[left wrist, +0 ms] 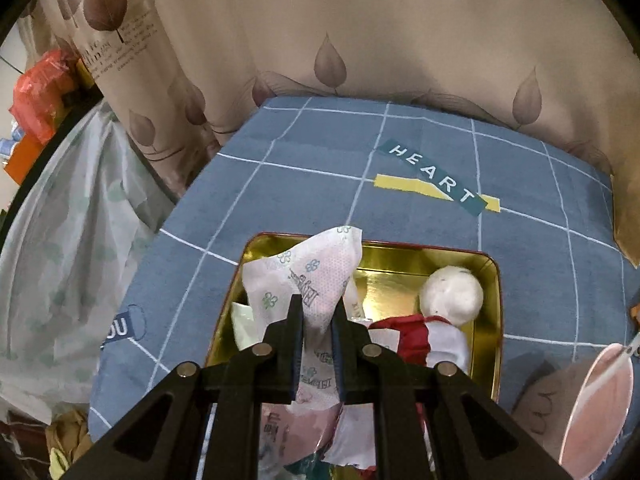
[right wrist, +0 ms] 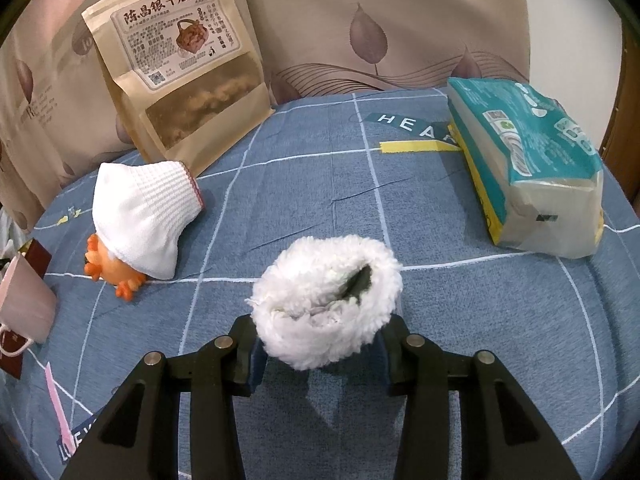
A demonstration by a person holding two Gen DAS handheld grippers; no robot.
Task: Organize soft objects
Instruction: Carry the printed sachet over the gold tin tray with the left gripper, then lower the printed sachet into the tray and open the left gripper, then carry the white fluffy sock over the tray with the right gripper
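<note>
L tongs (left wrist: pixel 316 320) pinch tissue pack (left wrist: pixel 308 276) over gold tin (left wrist: pixel 490 320) | R tongs (right wrist: pixel 320 344) grip fluffy white item (right wrist: pixel 326 304) | risk: pack slips, misses tin, lower centre

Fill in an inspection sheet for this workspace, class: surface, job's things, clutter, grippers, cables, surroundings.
Surface: blue grid-patterned cloth, wrinkled.
Job's things: printed tissue pack over the gold tin tray; white-headed soft doll in the tray; fluffy white item; white sock lying over an orange toy.
Clutter: brown snack bag; teal tissue package; pink paper bag.
Grippers: left gripper shut on the tissue pack; right gripper shut on the fluffy item.
Cables: nothing seen.
Surroundings: leaf-print curtain behind.
</note>
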